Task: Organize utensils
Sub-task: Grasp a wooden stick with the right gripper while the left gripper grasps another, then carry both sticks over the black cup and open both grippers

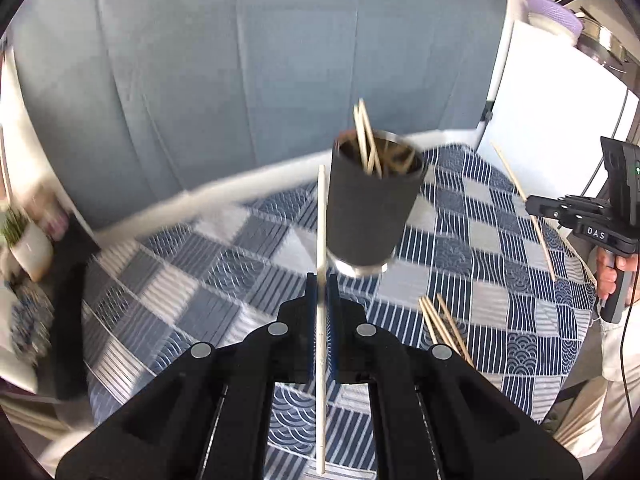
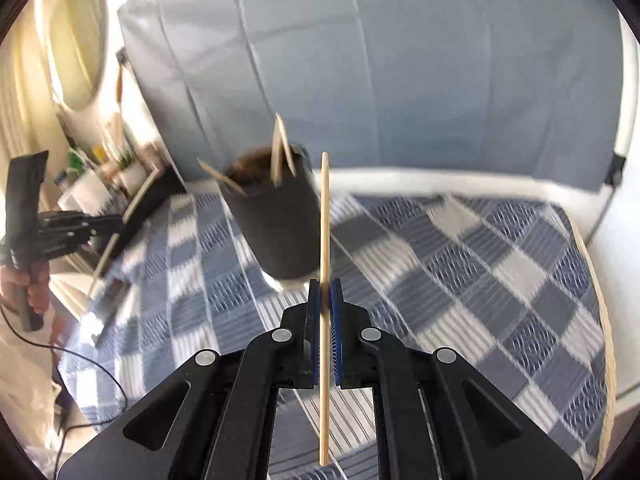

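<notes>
Left gripper [image 1: 321, 280] pinching pale chopstick [image 1: 321, 320], right gripper [image 2: 325, 286] pinching tan chopstick [image 2: 325, 240]; both sticks upright. Dark cup [image 1: 370, 204] just beyond, right of left tool, left of right tool; neither clearly nearer.

dark cup [image 1: 370, 204] blocking ahead, loose chopsticks [image 1: 444, 326] right, cloth [image 2: 500, 264] open

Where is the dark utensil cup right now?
The dark cup stands on the checkered tablecloth at mid-frame in both wrist views, just beyond the chopstick pinched in the left gripper, with several chopsticks inside.
</notes>
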`<state>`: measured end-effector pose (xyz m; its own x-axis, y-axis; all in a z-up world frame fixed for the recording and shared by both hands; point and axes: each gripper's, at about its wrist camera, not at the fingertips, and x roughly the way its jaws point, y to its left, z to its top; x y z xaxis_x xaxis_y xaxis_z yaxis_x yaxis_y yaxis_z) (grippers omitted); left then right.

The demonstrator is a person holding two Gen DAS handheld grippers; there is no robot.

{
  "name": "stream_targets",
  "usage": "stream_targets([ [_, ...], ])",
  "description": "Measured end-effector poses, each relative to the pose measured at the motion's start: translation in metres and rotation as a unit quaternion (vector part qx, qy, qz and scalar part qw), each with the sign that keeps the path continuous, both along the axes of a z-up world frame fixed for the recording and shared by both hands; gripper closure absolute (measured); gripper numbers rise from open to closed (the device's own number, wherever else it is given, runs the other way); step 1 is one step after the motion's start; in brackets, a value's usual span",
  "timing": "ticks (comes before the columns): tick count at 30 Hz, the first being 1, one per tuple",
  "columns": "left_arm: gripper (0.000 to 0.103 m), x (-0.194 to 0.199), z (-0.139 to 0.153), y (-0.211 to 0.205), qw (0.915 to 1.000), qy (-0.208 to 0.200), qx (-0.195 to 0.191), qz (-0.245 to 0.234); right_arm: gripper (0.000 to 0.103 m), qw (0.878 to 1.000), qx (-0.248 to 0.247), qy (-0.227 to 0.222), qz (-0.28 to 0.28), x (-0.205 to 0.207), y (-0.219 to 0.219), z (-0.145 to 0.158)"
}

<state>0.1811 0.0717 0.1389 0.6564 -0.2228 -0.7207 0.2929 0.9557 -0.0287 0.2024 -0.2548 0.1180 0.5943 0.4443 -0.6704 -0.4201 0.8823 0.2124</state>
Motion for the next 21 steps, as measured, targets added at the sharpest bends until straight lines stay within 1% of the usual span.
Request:
stream_targets([
  [2,0.098,0.001,0.015,-0.003,0.9996,-0.024,-0.005,-0.009,0.098,1.000,0.019,-0.021,0.001,0.005,0.004,0.012],
  [4,0.098,0.002,0.029,-0.004,0.9981,-0.051,-0.021,-0.027,0.098,0.998,0.053,-0.038,0.009,0.012,0.008,0.024],
  [5,0.098,0.000,0.036,-0.006,0.9963,-0.074,-0.026,-0.034,0.098,0.997,0.067,-0.046,0.012,0.016,0.010,0.029],
  [6,0.098,-0.002,0.043,-0.006,0.9926,-0.105,-0.040,-0.047,0.098,0.996,0.077,-0.053,0.016,0.017,0.012,0.032],
  [7,0.098,-0.004,0.047,-0.006,0.9886,-0.127,-0.054,-0.061,0.098,0.994,0.087,-0.063,0.027,0.019,0.015,0.037],
  [9,0.098,-0.005,0.054,-0.003,0.9757,-0.178,-0.094,-0.087,0.098,0.989,0.105,-0.093,0.042,0.020,0.018,0.045],
  [11,0.098,-0.001,0.053,0.002,0.9618,-0.212,-0.136,-0.106,0.098,0.984,0.130,-0.114,0.053,0.021,0.022,0.051],
  [13,0.098,0.008,0.051,0.007,0.9517,-0.235,-0.168,-0.105,0.098,0.975,0.159,-0.138,0.068,0.026,0.024,0.054],
  [14,0.098,0.015,0.048,0.011,0.9444,-0.249,-0.188,-0.105,0.098,0.972,0.168,-0.150,0.070,0.029,0.026,0.055],
  [16,0.098,0.026,0.042,0.014,0.9341,-0.272,-0.208,-0.102,0.098,0.965,0.188,-0.167,0.073,0.035,0.028,0.054],
  [17,0.098,0.033,0.037,0.016,0.9271,-0.287,-0.219,-0.102,0.098,0.963,0.192,-0.173,0.072,0.037,0.029,0.054],
  [20,0.098,0.052,0.026,0.015,0.9143,-0.308,-0.239,-0.109,0.098,0.953,0.213,-0.203,0.070,0.047,0.036,0.051],
  [21,0.098,0.058,0.023,0.015,0.9118,-0.310,-0.245,-0.112,0.098,0.949,0.216,-0.218,0.068,0.050,0.039,0.049],
])
